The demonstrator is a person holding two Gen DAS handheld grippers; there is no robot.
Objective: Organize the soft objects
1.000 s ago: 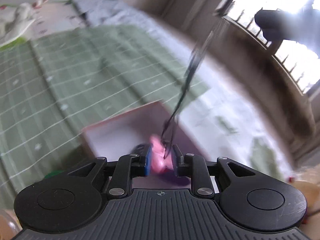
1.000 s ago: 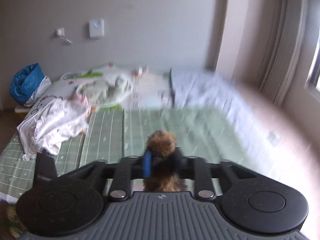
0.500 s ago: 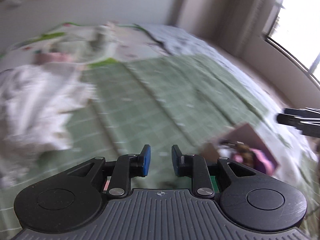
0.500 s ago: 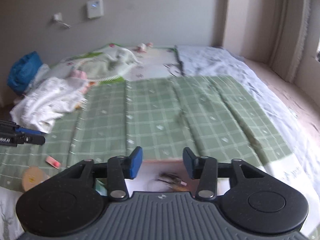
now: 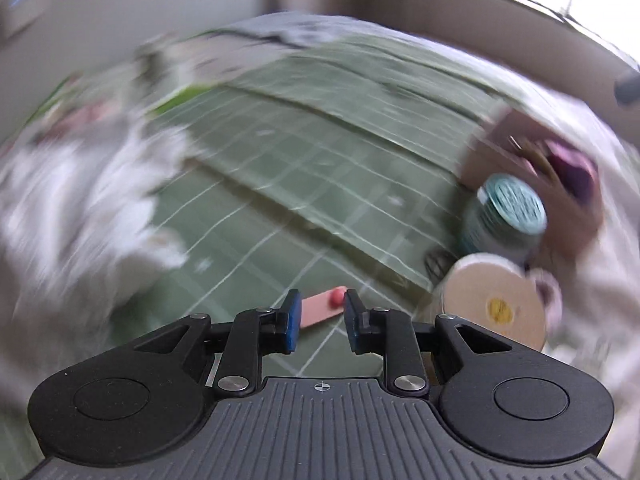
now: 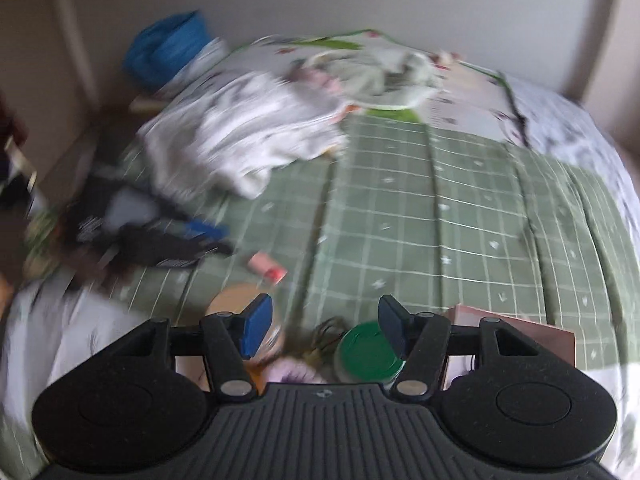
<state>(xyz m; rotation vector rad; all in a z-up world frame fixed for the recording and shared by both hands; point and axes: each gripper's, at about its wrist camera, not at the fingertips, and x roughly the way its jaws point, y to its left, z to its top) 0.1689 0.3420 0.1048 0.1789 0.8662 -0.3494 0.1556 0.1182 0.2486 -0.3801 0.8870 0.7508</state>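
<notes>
Both grippers' jaws have just been opening, empty: left gripper [image 5: 319, 320] over a pink stick [image 5: 320, 309], right gripper [image 6: 325, 330] above a green-lidded jar [image 6: 369, 351].

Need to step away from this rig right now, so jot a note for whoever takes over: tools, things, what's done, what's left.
Left tool: open, empty, aimed at the pink stick on the green blanket.
Right tool: jaws have just been opening, nothing between them, above the green-lidded jar.
Done: a pink-purple soft thing lies in the brown box.
Left: the white cloth heap lies loose on the blanket, probably next.
</notes>
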